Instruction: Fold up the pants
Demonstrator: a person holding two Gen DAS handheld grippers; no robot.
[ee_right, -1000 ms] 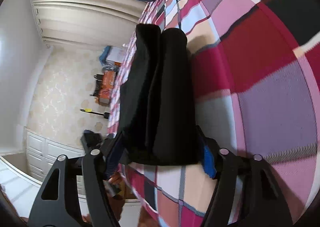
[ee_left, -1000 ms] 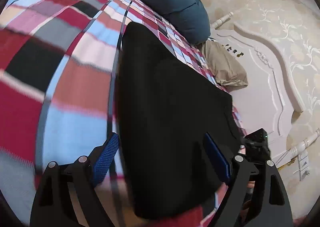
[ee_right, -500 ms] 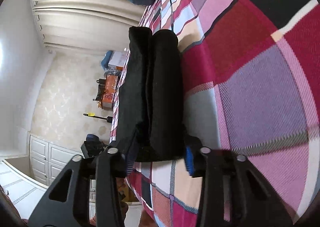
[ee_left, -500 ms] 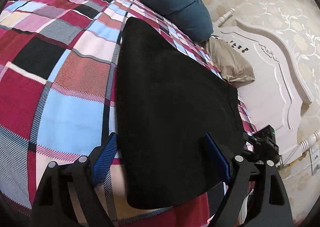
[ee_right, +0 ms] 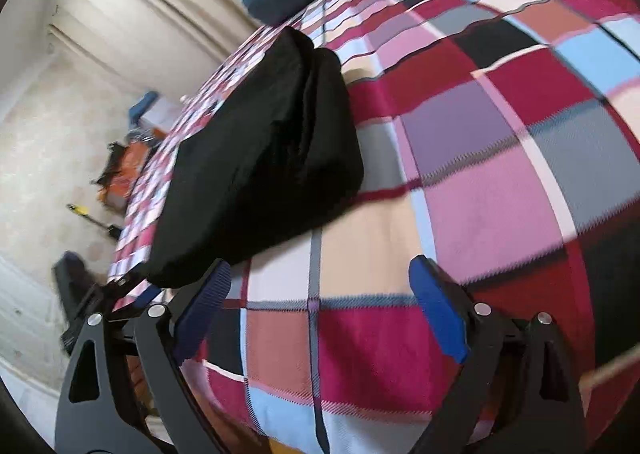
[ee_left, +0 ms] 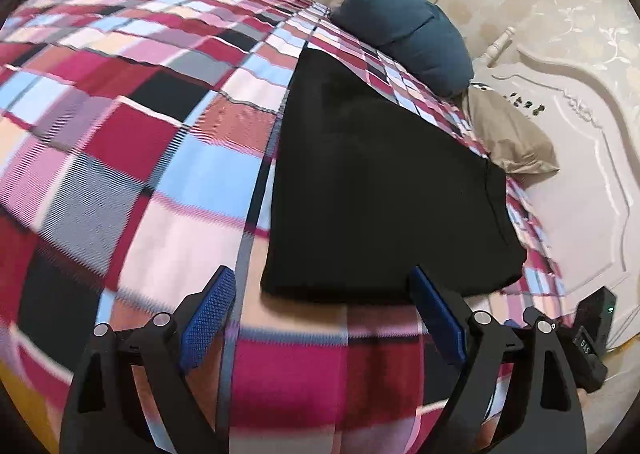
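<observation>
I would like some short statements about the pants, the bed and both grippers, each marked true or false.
1. The black pants lie folded on the plaid blanket. True.
2. The right gripper clamps the pants. False: its jaws are opening, with only blanket between them.
3. The left gripper is open and holds nothing. True.
4. A yellow pillow lies beyond the pants. False: the pillow there is dark teal.
5. The pants hang off the bed. False: they rest on it.
</observation>
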